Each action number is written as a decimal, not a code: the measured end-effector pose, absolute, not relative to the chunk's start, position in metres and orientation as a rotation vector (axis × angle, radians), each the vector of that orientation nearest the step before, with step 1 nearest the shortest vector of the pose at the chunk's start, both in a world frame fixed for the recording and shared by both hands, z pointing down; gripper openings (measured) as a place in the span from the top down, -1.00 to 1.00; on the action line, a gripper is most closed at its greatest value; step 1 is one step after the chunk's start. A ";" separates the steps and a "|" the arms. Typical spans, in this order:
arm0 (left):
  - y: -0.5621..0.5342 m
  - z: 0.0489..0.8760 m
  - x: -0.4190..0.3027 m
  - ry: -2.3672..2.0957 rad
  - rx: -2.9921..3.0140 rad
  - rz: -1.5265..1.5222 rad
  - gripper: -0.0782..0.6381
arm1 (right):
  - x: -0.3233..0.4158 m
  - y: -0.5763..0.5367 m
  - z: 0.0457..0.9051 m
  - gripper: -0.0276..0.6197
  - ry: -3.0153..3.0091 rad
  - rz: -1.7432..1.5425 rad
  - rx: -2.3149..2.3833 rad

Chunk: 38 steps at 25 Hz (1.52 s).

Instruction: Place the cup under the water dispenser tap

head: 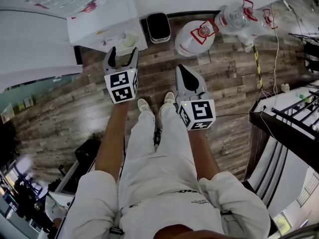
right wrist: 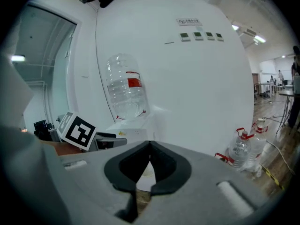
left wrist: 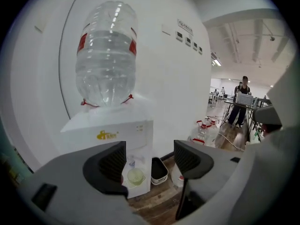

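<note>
A pale green cup [left wrist: 135,175] stands in the tap recess of the white water dispenser [left wrist: 112,135], which carries an upturned clear bottle [left wrist: 107,55]. In the head view the cup [head: 129,40] shows in the dispenser [head: 107,24] just beyond my left gripper [head: 122,59]. Held in the air short of the dispenser, my left gripper [left wrist: 149,165] is open with nothing between its jaws. My right gripper [head: 180,69] hangs to the right and nearer me. In its own view the right gripper [right wrist: 149,151] has its jaws shut tip to tip on nothing.
A black bin [head: 158,26] sits on the wooden floor right of the dispenser. Big water bottles [head: 197,36] stand further right against the white curved wall. A dark railing [head: 289,118] is at the right. People stand far off down the hall [left wrist: 241,102].
</note>
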<state>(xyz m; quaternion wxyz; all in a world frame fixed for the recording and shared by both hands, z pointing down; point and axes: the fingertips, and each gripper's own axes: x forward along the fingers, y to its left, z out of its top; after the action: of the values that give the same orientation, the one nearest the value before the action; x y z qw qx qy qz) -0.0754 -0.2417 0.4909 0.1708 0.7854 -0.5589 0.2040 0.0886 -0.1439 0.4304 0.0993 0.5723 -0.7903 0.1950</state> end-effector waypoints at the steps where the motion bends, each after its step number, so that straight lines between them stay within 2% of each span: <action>1: -0.238 0.478 -0.074 -1.592 2.242 0.581 -0.07 | 0.089 -0.142 0.421 0.92 -2.342 0.588 1.699; 13: -0.181 0.334 -0.065 -1.598 2.296 0.424 0.19 | 0.076 -0.129 0.304 0.92 -2.441 0.499 1.672; 17: -0.163 0.292 -0.063 -1.600 2.320 0.344 0.36 | 0.071 -0.120 0.270 0.92 -2.468 0.441 1.667; 29: -0.118 0.230 -0.057 -1.611 2.376 0.247 0.78 | 0.066 -0.082 0.205 0.92 -2.552 0.370 1.720; 38: -0.095 0.197 -0.043 -1.594 2.468 0.195 0.79 | 0.072 -0.080 0.186 0.92 -2.544 0.284 1.780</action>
<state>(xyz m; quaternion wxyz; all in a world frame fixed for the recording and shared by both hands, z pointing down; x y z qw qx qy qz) -0.0427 -0.0954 0.1970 0.0986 0.8342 -0.5386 0.0658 0.0722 -0.0798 0.1859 0.0116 0.5709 -0.8159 0.0910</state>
